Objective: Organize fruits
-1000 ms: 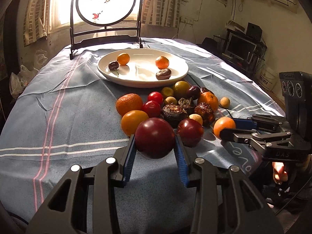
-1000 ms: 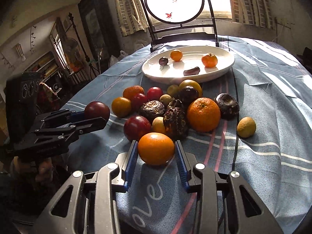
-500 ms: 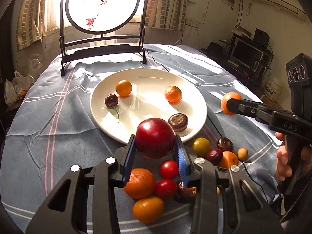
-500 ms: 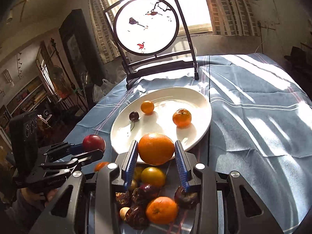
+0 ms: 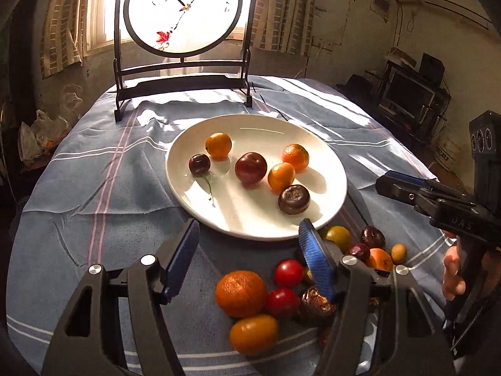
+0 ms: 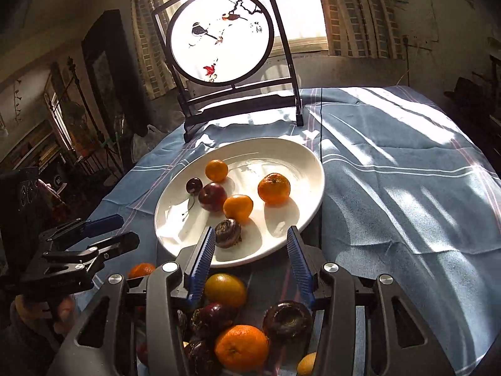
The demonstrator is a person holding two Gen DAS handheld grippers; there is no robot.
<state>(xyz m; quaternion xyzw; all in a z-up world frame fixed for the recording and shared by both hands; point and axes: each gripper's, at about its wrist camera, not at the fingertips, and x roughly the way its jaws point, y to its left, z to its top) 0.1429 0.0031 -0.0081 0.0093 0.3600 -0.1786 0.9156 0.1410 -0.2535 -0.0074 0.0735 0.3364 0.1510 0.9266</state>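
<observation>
A white plate (image 5: 328, 200) (image 6: 300, 206) on the blue tablecloth holds several fruits: a dark red plum (image 5: 250, 167) (image 6: 212, 196), a small orange (image 5: 281, 176) (image 6: 238, 208), a mandarin (image 5: 295, 157) (image 6: 273, 188), another orange (image 5: 218, 145), a cherry (image 5: 199, 164) and a dark brown fruit (image 5: 294, 199) (image 6: 228, 232). A pile of loose fruits (image 5: 247, 294) (image 6: 241, 346) lies on the cloth in front of the plate. My left gripper (image 5: 247, 263) is open and empty above the plate's near rim. My right gripper (image 6: 250, 266) is open and empty, also seen in the left wrist view (image 5: 404, 188).
A round bird-painting screen in a dark stand (image 5: 183, 12) (image 6: 222, 34) stands at the table's far edge behind the plate. The left gripper shows at the left of the right wrist view (image 6: 90, 238). Furniture and a monitor (image 5: 407, 94) stand to the right.
Both grippers have opened: the left let go of the dark red plum and the right let go of the orange, and both fruits now lie on the plate. Both grippers have drawn back.
</observation>
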